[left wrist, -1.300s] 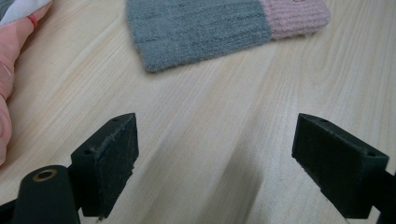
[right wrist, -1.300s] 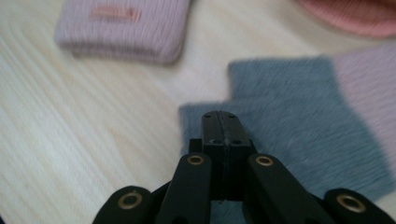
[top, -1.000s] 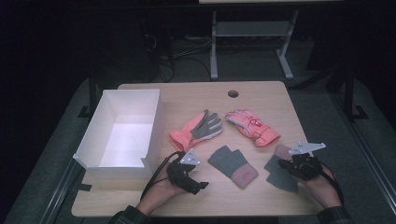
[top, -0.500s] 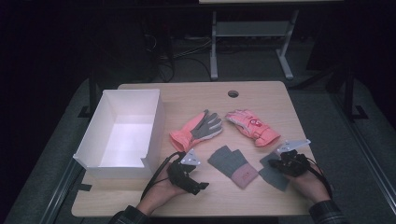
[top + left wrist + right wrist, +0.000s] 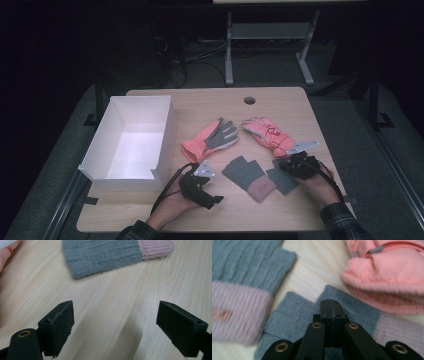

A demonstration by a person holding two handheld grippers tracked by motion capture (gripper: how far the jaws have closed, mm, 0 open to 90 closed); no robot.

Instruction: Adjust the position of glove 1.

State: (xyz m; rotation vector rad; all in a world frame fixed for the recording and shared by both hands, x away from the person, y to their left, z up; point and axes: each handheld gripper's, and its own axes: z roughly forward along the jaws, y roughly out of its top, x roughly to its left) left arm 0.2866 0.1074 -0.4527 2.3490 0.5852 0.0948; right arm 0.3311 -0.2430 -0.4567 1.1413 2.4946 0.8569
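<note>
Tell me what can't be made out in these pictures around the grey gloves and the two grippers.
- Right grey glove: whether the shut right gripper pinches its knit, hidden behind the jaws in the right gripper view; too small in the high view.
- Left grey glove: upper part cut off by the top edge, left gripper view.
- White box: near inner wall hidden by its rim, high view.

The left gripper (image 5: 115, 327) hangs low over the pale wooden table (image 5: 120, 302), its two black jaws standing wide apart with bare wood between them. Ahead of the jaws, well apart from them, lies a grey knitted glove (image 5: 102, 255) with a pink cuff (image 5: 156, 247). A pink glove's edge (image 5: 6, 252) shows far ahead to the left.
</note>
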